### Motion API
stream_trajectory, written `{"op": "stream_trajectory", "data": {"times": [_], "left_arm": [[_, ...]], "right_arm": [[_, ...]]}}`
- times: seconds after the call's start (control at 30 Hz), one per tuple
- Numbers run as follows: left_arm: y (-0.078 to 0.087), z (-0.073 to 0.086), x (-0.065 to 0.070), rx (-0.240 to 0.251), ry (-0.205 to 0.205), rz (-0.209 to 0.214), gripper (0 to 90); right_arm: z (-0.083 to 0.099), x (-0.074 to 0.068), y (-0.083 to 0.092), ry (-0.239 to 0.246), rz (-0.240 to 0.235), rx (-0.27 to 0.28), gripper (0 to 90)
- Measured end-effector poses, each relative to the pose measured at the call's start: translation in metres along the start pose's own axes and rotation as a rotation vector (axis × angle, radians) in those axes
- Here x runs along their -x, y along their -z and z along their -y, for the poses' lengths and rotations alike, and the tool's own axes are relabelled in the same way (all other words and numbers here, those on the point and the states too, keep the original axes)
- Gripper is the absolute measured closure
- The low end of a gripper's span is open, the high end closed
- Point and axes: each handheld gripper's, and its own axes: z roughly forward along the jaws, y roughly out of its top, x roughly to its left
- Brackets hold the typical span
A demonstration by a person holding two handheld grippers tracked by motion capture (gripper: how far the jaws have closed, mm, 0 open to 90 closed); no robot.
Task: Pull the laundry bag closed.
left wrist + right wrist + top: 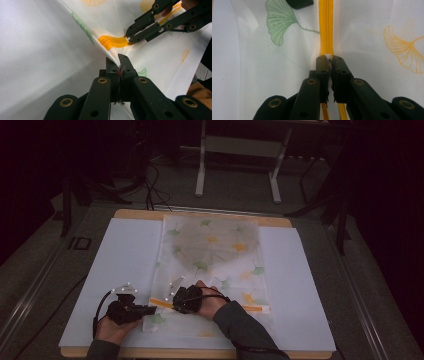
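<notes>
1. My left gripper lies low and level over the white sheet on the table, held in the left hand at the near edge. It points right, and its jaws are pressed together on the left border of the mesh bag.
2. In the left gripper view, the bag's fabric rises in a small ridge where those jaws pinch it, just beside the end of the orange zipper.
3. My right gripper sits close by, with the right hand over the bag and its sleeve running to the near edge. Its jaws are clamped on the zipper's small white pull.
4. The bag lies flat mid-table, printed with green and orange ginkgo leaves. Bare sheet lies open on both sides.
5. I can read no writing.
</notes>
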Motion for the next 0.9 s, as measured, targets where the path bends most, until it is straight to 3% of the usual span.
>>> {"op": "stream_trajectory", "data": {"times": [0.9], "left_arm": [[0.0015,0.0,0.0001,0.006,-0.006,-0.007,88.4]], "right_arm": [[0.006,0.0011,0.0068,0.009,0.012,-0.059,84.8]]}}
